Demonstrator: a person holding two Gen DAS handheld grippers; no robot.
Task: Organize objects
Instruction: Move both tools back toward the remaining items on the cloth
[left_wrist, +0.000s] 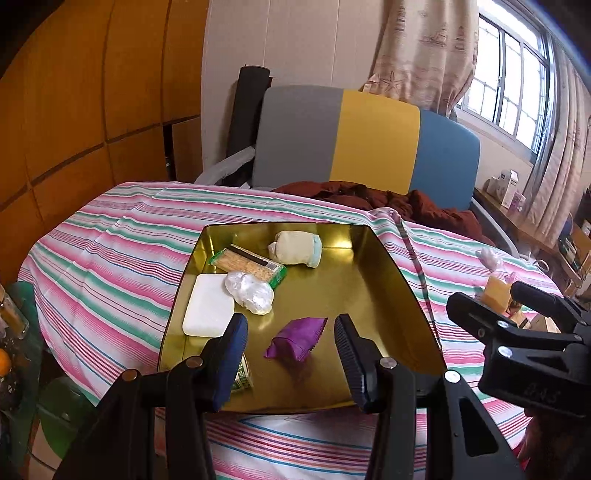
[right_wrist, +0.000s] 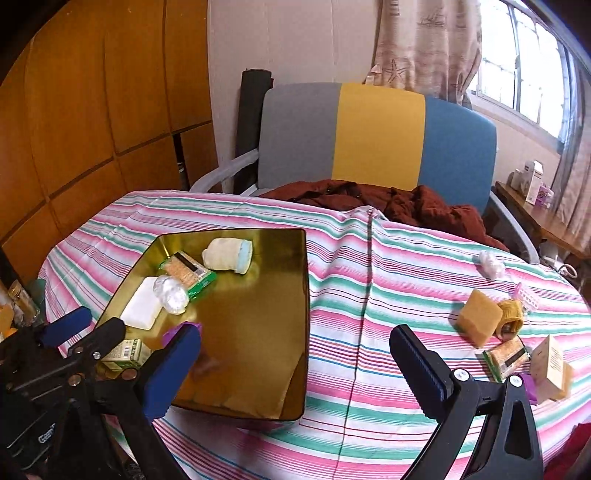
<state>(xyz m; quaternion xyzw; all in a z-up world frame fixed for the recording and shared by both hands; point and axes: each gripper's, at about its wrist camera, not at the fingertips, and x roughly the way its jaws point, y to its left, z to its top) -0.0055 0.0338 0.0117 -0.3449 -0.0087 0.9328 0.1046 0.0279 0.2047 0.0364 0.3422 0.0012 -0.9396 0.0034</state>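
left tool (left_wrist: 291, 354) spread above purple packet (left_wrist: 293, 341) lying in gold tray (left_wrist: 388, 295) | right tool (right_wrist: 295, 365) spread, empty, facing bench's loose items for sorting

In the left wrist view, a green box (left_wrist: 242, 376) at the tray's (left_wrist: 369, 295) near-left corner is mostly hidden behind a blue finger (left_wrist: 231, 363). In the right wrist view, the purple packet (right_wrist: 181, 329) shows only as a sliver above a finger (right_wrist: 171, 373). Print on the carton (right_wrist: 552, 365) near the table's right edge is too small to read.
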